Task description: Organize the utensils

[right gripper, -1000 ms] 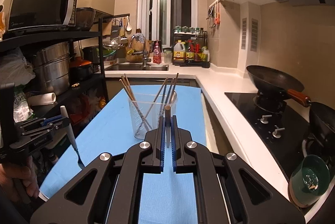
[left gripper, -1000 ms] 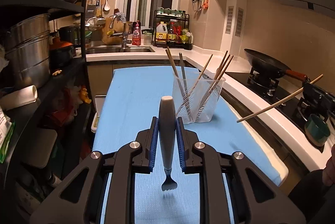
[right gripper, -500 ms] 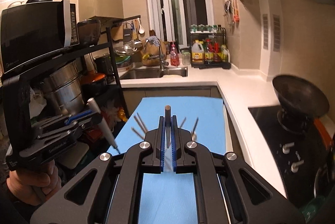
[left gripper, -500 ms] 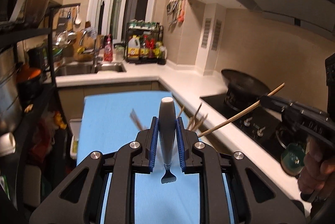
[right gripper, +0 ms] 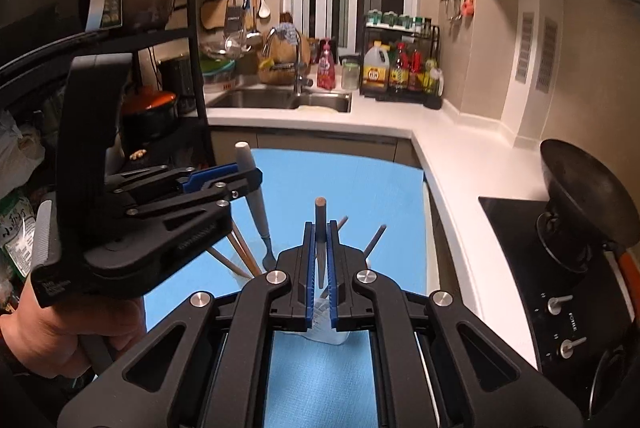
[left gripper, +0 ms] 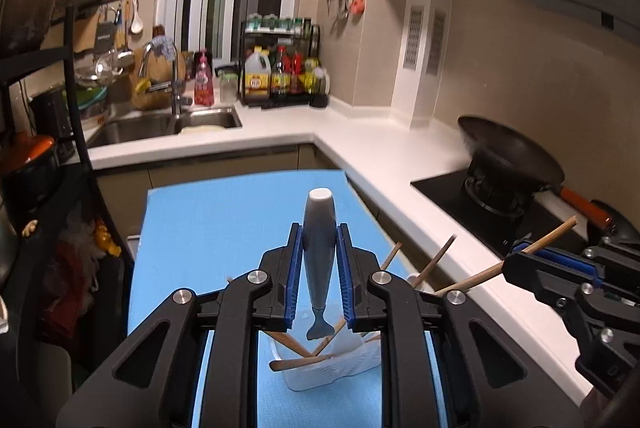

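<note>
My left gripper (left gripper: 319, 240) is shut on a grey-handled fork (left gripper: 318, 252), tines down, just above a clear plastic cup (left gripper: 332, 360) that holds several wooden chopsticks on the blue mat (left gripper: 240, 228). My right gripper (right gripper: 319, 240) is shut on a single wooden chopstick (right gripper: 320, 224), upright over the same cup (right gripper: 324, 316). In the left wrist view the right gripper (left gripper: 528, 258) comes in from the right with its chopstick (left gripper: 480, 278) slanting down toward the cup. In the right wrist view the left gripper (right gripper: 248, 176) and fork (right gripper: 256, 200) sit at left, held by a hand (right gripper: 60, 332).
A white L-shaped counter (left gripper: 380, 148) runs behind and to the right, with a sink (left gripper: 160, 124), a bottle rack (left gripper: 280, 72) and a black wok (left gripper: 512, 152) on the hob. A dark shelf unit (right gripper: 120, 68) with pots and a microwave stands at left.
Both grippers moved forward and up over the cup, which slid from ahead to beneath the fingers. The fork and the chopstick stay gripped. The two grippers now sit closer together.
</note>
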Action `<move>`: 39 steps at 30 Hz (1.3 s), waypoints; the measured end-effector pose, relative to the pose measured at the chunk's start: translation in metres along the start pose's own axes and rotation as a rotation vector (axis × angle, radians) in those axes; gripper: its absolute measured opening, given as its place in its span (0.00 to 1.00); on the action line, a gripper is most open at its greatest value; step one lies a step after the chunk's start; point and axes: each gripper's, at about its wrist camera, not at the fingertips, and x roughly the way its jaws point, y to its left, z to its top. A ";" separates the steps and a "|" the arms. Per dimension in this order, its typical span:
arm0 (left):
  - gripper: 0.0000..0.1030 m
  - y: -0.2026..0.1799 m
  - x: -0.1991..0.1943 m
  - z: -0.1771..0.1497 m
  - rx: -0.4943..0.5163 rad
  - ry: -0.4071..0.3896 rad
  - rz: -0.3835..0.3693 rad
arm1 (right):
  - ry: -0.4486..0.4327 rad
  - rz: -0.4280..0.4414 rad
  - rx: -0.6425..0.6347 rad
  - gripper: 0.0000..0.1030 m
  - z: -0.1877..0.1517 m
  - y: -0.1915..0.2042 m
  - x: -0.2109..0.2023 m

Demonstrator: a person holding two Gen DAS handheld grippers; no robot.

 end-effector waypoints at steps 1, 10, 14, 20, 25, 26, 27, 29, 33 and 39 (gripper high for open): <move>0.17 0.001 0.004 -0.004 -0.001 0.010 -0.005 | 0.009 0.005 0.010 0.06 -0.002 -0.001 0.004; 0.50 0.001 -0.036 -0.006 0.010 -0.058 -0.005 | -0.066 0.017 0.093 0.71 -0.017 -0.027 -0.023; 0.65 0.007 -0.078 -0.020 -0.038 -0.116 0.019 | -0.139 -0.040 0.121 0.86 -0.044 -0.033 -0.051; 0.80 0.006 -0.106 -0.087 -0.094 -0.144 0.079 | -0.127 -0.142 0.085 0.92 -0.099 -0.023 -0.045; 0.81 0.004 -0.079 -0.119 -0.170 -0.065 0.124 | -0.089 -0.200 0.128 0.94 -0.131 -0.026 -0.028; 0.81 0.002 -0.077 -0.123 -0.154 -0.079 0.150 | -0.082 -0.215 0.119 0.94 -0.132 -0.026 -0.024; 0.81 -0.003 -0.074 -0.127 -0.113 -0.093 0.207 | -0.086 -0.228 0.119 0.95 -0.133 -0.027 -0.024; 0.81 -0.004 -0.068 -0.135 -0.089 -0.085 0.239 | -0.091 -0.218 0.145 0.95 -0.134 -0.032 -0.023; 0.83 -0.002 -0.058 -0.145 -0.139 -0.038 0.177 | -0.078 -0.204 0.163 0.95 -0.138 -0.036 -0.015; 0.93 -0.008 -0.063 -0.147 -0.132 -0.044 0.202 | -0.075 -0.217 0.146 0.95 -0.140 -0.035 -0.006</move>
